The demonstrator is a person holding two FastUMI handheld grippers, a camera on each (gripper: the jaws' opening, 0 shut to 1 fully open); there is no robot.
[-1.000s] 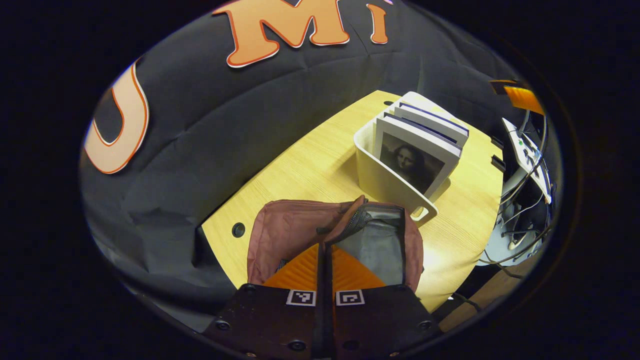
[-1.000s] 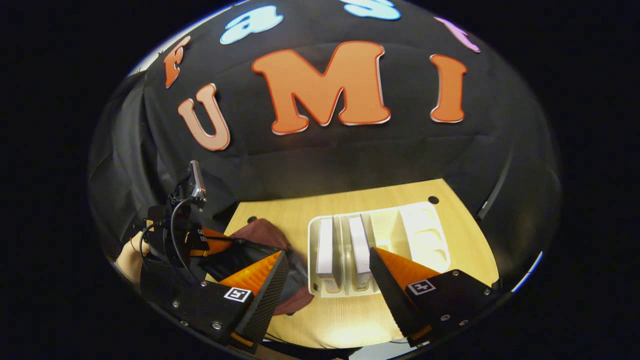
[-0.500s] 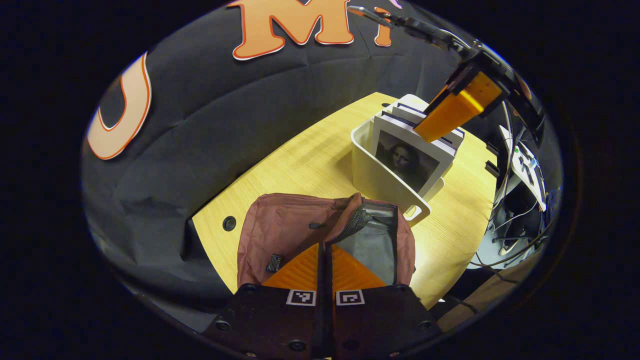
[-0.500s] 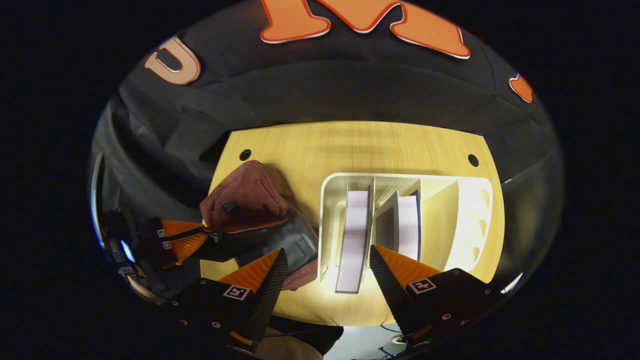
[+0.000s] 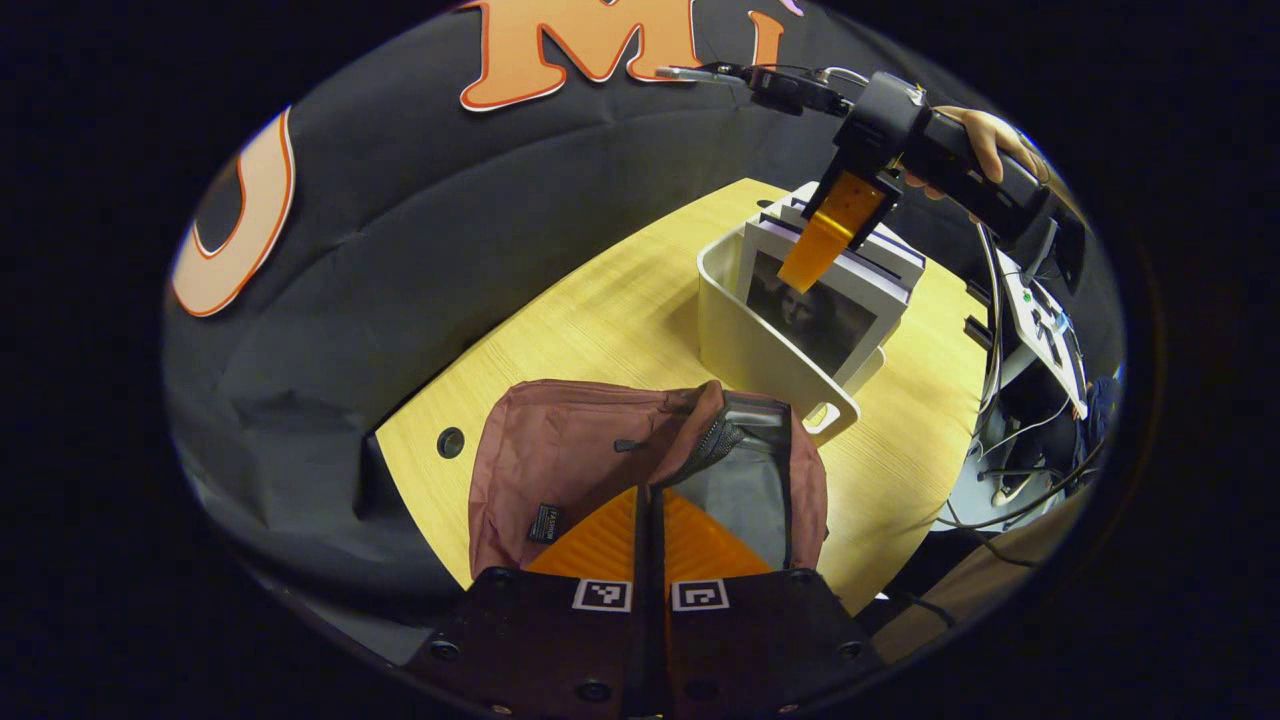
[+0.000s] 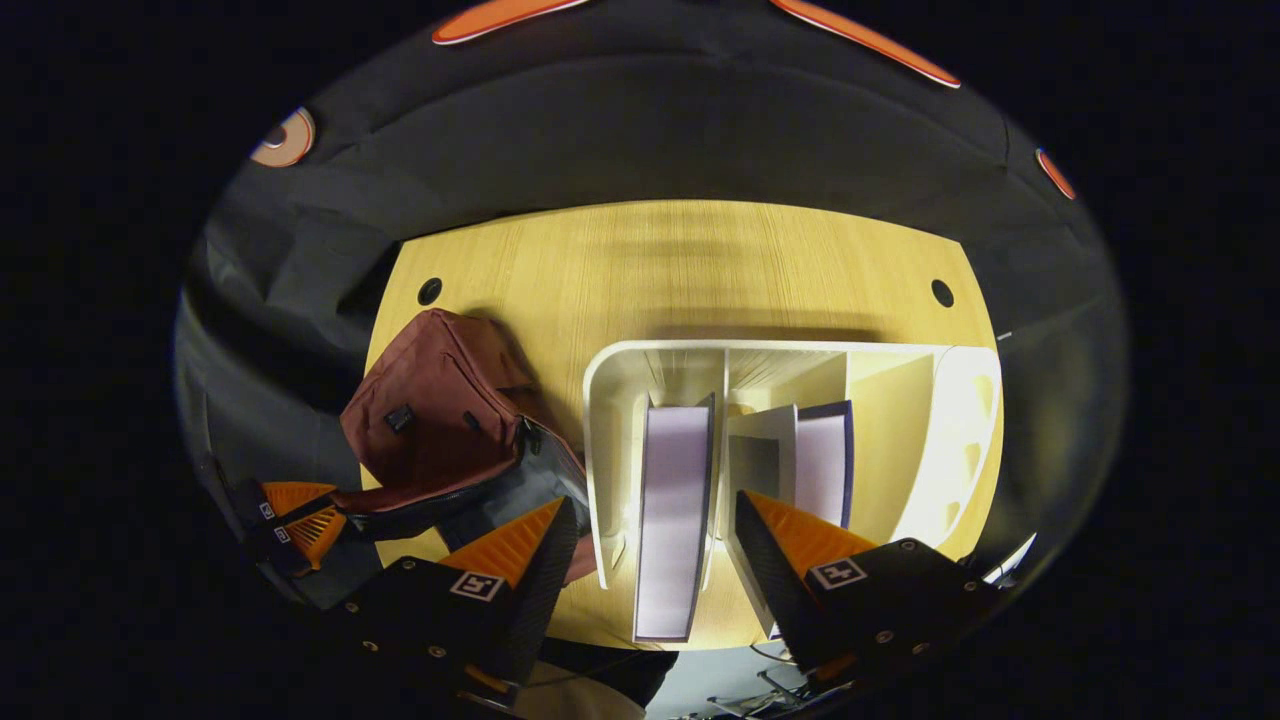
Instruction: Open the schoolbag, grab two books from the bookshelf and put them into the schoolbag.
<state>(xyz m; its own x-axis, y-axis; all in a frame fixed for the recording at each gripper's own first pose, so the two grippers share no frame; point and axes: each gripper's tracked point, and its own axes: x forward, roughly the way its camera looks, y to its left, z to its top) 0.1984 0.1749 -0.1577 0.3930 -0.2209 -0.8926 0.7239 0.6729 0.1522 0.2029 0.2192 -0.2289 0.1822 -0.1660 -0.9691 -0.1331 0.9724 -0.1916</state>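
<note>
Right tongs (image 6: 655, 545) gape over a flat book (image 6: 672, 520) (upright) — ribbed white bookshelf (image 6: 610, 400).

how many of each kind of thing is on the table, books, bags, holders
books: 2, one in the left slot, one in the next slot
schoolbag: 1, held open
white book holder: 1
total: 4

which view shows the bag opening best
The left gripper view: it looks straight into the schoolbag, showing the zipper and grey lining, with the left claw pinching its edge. The right gripper view shows the bag from the side, mouth mostly foreshortened.
</note>
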